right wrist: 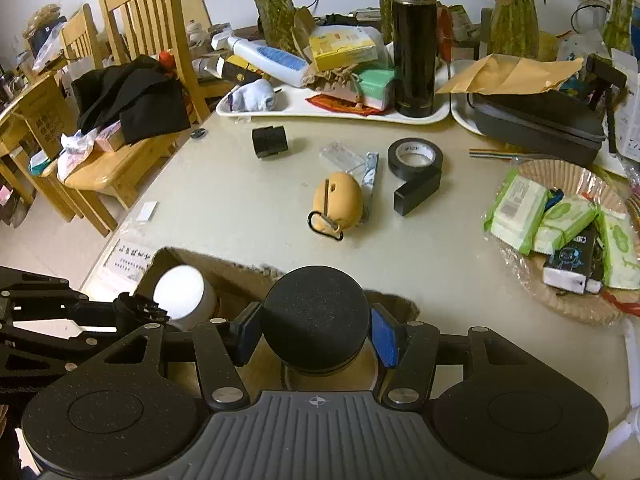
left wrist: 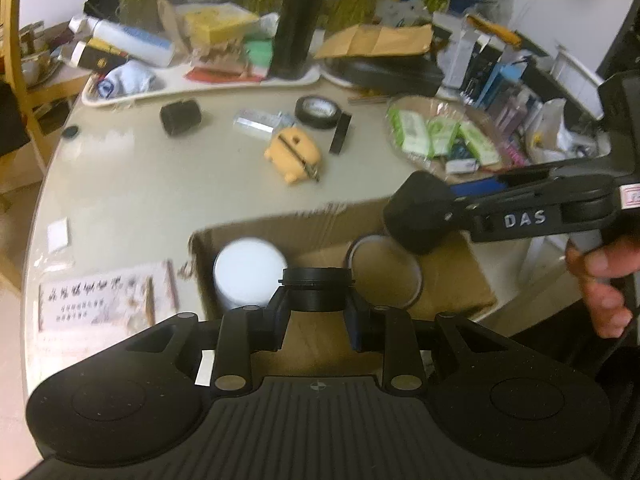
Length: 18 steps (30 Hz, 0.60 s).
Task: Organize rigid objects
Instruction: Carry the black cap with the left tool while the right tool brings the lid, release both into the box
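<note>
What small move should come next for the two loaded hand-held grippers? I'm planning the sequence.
Probably lower the right hand-held gripper and release its round black foam-covered object into the brown cardboard box: it hangs above the box, where a white cylinder already stands.

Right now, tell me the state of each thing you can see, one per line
Left gripper: shut on black ring, over the box.
Right gripper: shut on round black speaker, over the box.
Cardboard box: open.
White cylinder: upright in the box.
Black flask: upright, capped.
Black tape roll: flat on the table.
</note>
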Each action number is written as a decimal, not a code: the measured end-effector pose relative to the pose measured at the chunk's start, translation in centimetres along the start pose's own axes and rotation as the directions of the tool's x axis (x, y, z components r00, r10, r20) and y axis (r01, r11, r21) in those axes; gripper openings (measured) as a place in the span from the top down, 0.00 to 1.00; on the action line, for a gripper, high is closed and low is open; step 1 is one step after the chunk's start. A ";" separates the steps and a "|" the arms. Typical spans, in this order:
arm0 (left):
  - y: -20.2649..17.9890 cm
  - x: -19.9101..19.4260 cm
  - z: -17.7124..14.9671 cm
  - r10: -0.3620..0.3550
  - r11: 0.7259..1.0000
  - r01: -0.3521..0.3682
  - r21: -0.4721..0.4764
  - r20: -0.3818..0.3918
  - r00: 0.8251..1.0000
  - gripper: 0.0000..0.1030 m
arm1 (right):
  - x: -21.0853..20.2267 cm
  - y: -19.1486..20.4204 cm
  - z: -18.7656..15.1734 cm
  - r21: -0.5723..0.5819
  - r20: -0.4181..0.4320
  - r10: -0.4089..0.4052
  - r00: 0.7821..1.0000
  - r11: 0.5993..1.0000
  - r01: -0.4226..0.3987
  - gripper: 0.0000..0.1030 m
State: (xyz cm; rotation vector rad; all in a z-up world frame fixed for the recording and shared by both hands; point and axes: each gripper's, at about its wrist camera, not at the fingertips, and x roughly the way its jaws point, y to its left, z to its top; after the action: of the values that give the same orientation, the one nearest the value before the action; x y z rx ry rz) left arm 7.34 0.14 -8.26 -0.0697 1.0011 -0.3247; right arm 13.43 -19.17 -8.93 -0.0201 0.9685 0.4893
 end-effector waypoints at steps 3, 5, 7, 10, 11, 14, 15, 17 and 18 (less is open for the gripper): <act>0.2 0.1 -0.7 0.021 1.000 -0.022 -0.015 -0.021 1.000 0.72 | -0.2 0.3 -0.5 -0.008 -0.010 -0.004 1.000 1.000 0.004 0.42; 0.2 0.2 -1.0 0.045 0.999 -0.045 -0.013 -0.032 0.999 0.72 | -0.2 0.4 -0.8 -0.013 -0.019 -0.012 1.000 1.000 0.011 0.42; 0.2 0.4 -1.2 0.066 0.998 -0.066 -0.015 -0.049 0.997 0.72 | -0.1 0.4 -1.0 -0.017 -0.031 -0.011 0.999 1.000 0.010 0.42; 0.3 0.9 -1.5 0.104 0.994 -0.105 -0.020 -0.076 0.992 0.72 | 0.3 0.4 -1.1 -0.022 -0.045 -0.015 0.999 1.000 0.014 0.42; 0.2 0.9 -1.6 0.116 0.993 -0.118 -0.017 -0.077 0.990 0.71 | 0.6 0.4 -1.1 -0.028 -0.057 -0.013 0.998 1.000 0.011 0.41; -0.1 1.1 -1.7 0.145 0.989 -0.145 -0.003 -0.066 0.987 0.58 | 1.0 0.6 -1.1 -0.034 -0.066 -0.017 0.998 0.999 0.015 0.33; -0.2 1.1 -1.7 0.150 0.989 -0.150 -0.002 -0.058 0.987 0.48 | 0.8 0.6 -1.1 -0.040 -0.051 -0.027 0.998 0.999 0.025 0.22; -0.4 0.9 -1.7 0.155 0.988 -0.155 0.004 -0.037 0.987 0.45 | 0.3 0.6 -1.0 -0.050 -0.020 -0.039 0.999 0.998 0.038 0.12; -0.5 0.8 -1.7 0.157 0.988 -0.157 0.007 -0.029 0.987 0.39 | 0.1 0.6 -0.9 -0.050 -0.008 -0.043 0.999 0.998 0.042 0.09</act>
State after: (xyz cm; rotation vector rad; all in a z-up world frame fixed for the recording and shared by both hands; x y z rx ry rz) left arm 6.25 -0.47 -9.73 0.0188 1.0281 -0.1844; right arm 12.50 -18.85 -9.42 -0.0880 0.9629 0.4748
